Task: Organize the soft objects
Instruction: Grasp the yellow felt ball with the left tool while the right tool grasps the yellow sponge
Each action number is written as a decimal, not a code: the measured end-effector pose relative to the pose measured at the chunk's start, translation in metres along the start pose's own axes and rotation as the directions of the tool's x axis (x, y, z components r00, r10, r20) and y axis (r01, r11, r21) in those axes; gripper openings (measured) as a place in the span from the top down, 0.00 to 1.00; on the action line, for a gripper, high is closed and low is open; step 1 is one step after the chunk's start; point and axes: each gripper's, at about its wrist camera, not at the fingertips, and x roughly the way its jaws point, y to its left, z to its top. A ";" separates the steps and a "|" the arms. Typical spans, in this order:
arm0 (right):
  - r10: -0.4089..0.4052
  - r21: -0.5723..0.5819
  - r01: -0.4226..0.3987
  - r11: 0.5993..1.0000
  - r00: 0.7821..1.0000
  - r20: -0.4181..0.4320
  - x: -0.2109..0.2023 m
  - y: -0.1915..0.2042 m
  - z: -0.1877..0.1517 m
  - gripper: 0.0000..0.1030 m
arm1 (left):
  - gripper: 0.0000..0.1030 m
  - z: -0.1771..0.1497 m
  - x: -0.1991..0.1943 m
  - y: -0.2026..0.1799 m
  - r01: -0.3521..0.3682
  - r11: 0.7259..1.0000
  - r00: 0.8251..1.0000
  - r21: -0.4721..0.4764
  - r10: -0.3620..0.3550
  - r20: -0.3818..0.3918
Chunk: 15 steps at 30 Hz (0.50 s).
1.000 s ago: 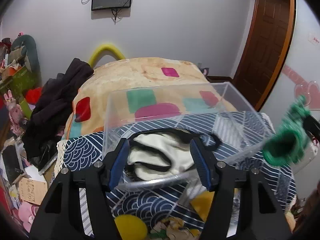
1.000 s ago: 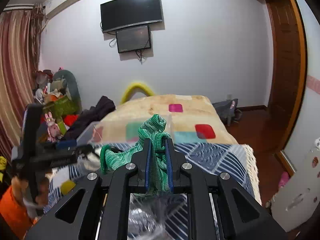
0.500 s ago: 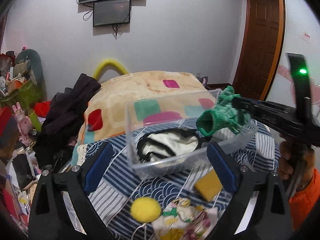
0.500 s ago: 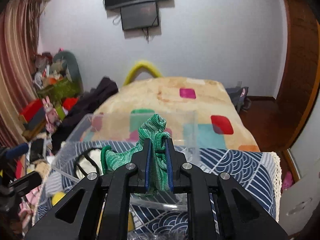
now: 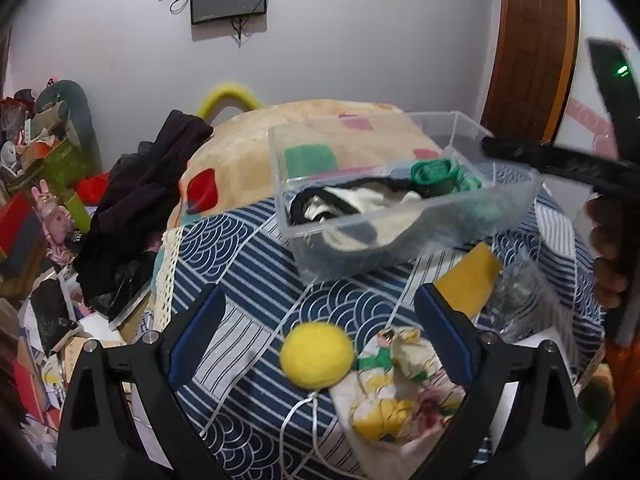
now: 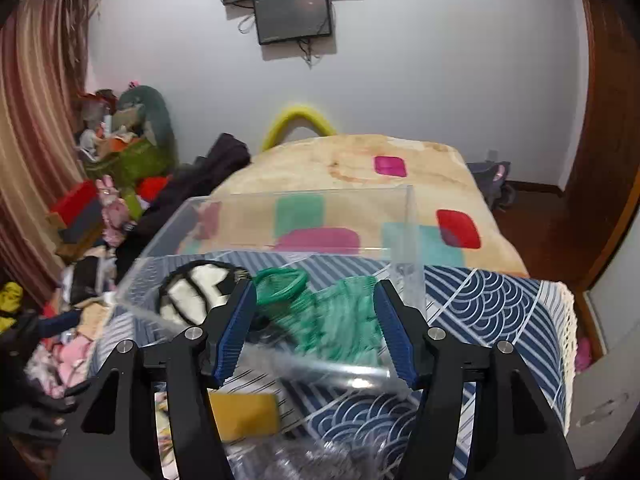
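A clear plastic box (image 5: 404, 236) (image 6: 412, 216) stands on the blue patterned bedspread. Inside lie a green knitted sock (image 5: 438, 176) (image 6: 332, 316) and a cream and black cloth (image 5: 360, 204) (image 6: 200, 288). My right gripper (image 6: 316, 328) is open and empty just above the near rim of the box, with the sock below it. My left gripper (image 5: 316, 332) is open and empty, low over the bedspread, with a yellow ball (image 5: 317, 356) between its fingers' line of sight and a floral pouch (image 5: 400, 384) beside the ball. A yellow sponge (image 5: 468, 280) (image 6: 244, 416) lies in front of the box.
A crumpled clear plastic bag (image 5: 524, 292) lies right of the sponge. A beige blanket (image 6: 360, 176) with coloured patches covers the bed behind the box. Dark clothes (image 5: 148, 192) hang off the left side. Clutter fills the floor at left. A wooden door (image 5: 528, 40) stands at right.
My right gripper opened and let the green sock fall into the box. My left gripper pulled back from the box and opened wide, now over the yellow ball.
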 end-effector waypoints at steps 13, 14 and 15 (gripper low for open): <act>0.085 -0.196 -0.099 0.976 0.993 -0.076 -0.010 0.050 -0.040 0.20 | 0.10 -0.026 0.009 0.017 0.018 0.999 0.997 -0.041 -0.021 -0.072; 0.084 -0.209 -0.101 0.973 0.992 -0.091 -0.007 0.053 -0.044 0.20 | 0.16 -0.029 0.012 0.018 0.023 0.998 0.997 -0.050 -0.027 -0.079; 0.083 -0.219 -0.105 0.970 0.991 -0.107 -0.002 0.056 -0.047 0.20 | 0.19 -0.031 0.014 0.018 0.025 0.998 0.996 -0.058 -0.030 -0.081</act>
